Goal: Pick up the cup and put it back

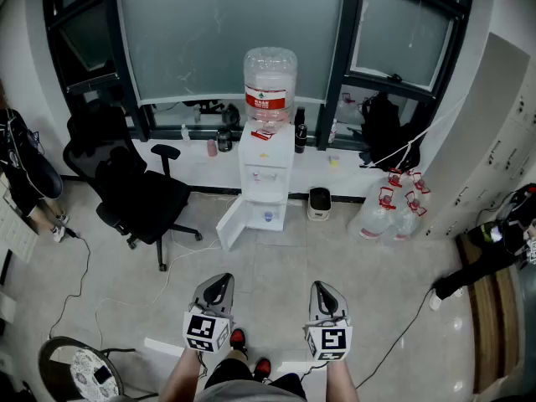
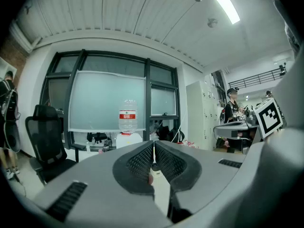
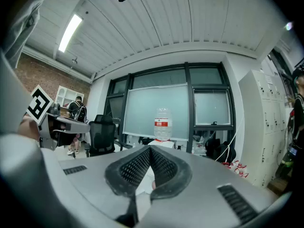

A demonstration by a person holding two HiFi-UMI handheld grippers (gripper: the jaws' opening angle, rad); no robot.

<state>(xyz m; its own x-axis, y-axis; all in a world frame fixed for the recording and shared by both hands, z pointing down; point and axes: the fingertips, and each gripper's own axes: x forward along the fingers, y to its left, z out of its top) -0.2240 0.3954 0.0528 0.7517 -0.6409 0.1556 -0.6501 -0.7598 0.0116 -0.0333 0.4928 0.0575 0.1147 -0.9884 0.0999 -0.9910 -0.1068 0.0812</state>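
Pointing forward over the tiled floor (image 1: 276, 262), the two tongs are held side by side low in the head view, well apart from everything else. The left tongs (image 1: 221, 280) are seen fully closed in the left gripper view, the two ribbed pads (image 2: 142, 161) pressed together along their tips with nothing gripped. The right tongs (image 1: 323, 286) are likewise closed tight and empty, the pads (image 3: 136, 166) meeting at the tip in the right gripper view. A white water dispenser (image 1: 266, 170) is set against the window ledge (image 1: 188, 159) straight ahead, with a clear water bottle (image 1: 270, 86) upended on top and its lower door (image 1: 234, 221) swung open to the left. What looks like the cup (image 1: 212, 147), small and pinkish, is found upright on the ledge just left of the dispenser, beside a dark jar (image 1: 224, 141); it is too small to be made out surely. A black office chair (image 1: 134, 187) is placed further left, and a small bin (image 1: 318, 203) just right of the dispenser
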